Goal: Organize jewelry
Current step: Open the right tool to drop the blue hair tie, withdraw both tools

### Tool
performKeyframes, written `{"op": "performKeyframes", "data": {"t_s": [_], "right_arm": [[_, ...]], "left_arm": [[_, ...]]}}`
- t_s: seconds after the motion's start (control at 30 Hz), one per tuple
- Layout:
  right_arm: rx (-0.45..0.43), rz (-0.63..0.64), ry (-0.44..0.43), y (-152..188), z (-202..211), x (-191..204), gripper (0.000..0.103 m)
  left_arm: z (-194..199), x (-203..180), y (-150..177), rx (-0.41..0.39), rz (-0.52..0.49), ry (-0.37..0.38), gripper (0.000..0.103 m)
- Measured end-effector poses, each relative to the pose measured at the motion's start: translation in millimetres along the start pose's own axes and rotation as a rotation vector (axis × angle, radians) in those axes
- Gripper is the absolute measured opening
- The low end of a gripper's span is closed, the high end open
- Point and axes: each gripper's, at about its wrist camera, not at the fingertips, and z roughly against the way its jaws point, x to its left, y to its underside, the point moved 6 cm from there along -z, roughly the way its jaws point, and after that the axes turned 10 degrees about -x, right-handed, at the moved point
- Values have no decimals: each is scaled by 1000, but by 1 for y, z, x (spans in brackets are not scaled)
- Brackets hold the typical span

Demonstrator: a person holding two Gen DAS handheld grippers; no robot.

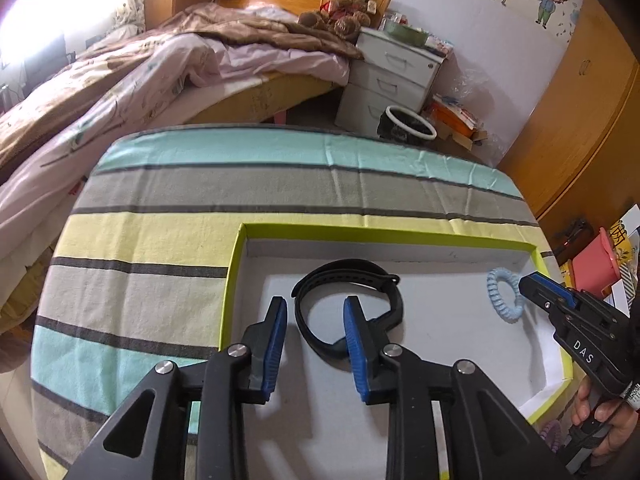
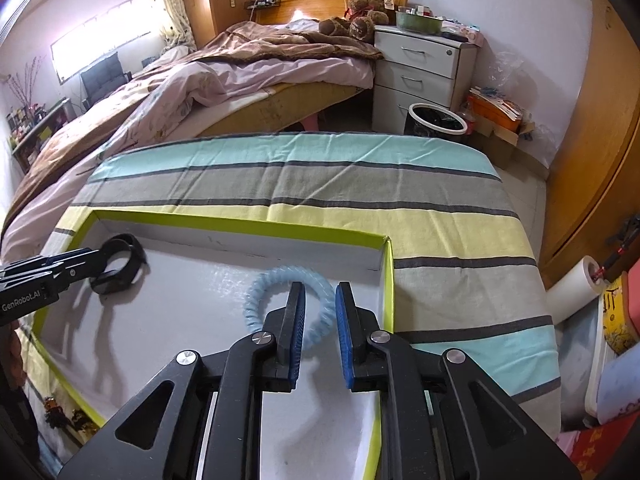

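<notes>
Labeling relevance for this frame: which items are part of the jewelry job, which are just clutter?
Job:
- black wristband, in the tray, left gripper open around its near side
- blue coil bracelet, right gripper open around its band
- green-rimmed tray

Clutter:
- striped cloth
- bed
- teddy bear
- drawer unit
- bin

The striped tablecloth is showing as soft, matt woven cloth, lightly creased. The tray, lying at six o'clock, is looking like matt cardboard. The black band is appearing as matt rubbery plastic, perhaps silicone. The blue coil ring is looking smooth and slightly glossy.
</notes>
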Motion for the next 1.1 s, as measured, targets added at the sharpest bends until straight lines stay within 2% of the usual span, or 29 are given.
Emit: {"op": "performKeyframes", "data": {"t_s": [0.07, 0.13, 0.2, 0.5, 0.9, 0.93, 0.97, 1.0, 1.03, 1.1], "right_arm": [[-19, -5, -8, -1, 8, 0, 16], [-38, -12, -18, -2, 18, -1, 16], [-52, -23, -30, -2, 28, -2, 16], [-91, -42, -28, 11, 69, -8, 17], [-79, -88, -20, 51, 105, -26, 17], [-77, -95, -17, 56, 108, -28, 22], [-72, -99, -15, 61, 110, -29, 41], [-69, -105, -13, 65, 112, -31, 51], [-69, -112, -14, 69, 113, -32, 57], [-60, -122, -13, 78, 116, -35, 57]], "left_arm": [[12, -4, -1, -23, -14, 13, 31], [25, -6, 0, -45, -23, 21, 39], [41, -8, 1, -69, -27, 33, 42], [85, -12, 18, -111, -2, 61, 42], [125, 1, 59, -131, 6, 33, 43], [127, 4, 63, -134, 7, 26, 43], [130, 7, 68, -132, 16, 26, 43], [132, 10, 72, -129, 30, 32, 43], [134, 13, 76, -127, 39, 32, 45], [138, 18, 85, -124, 44, 16, 51]]}}
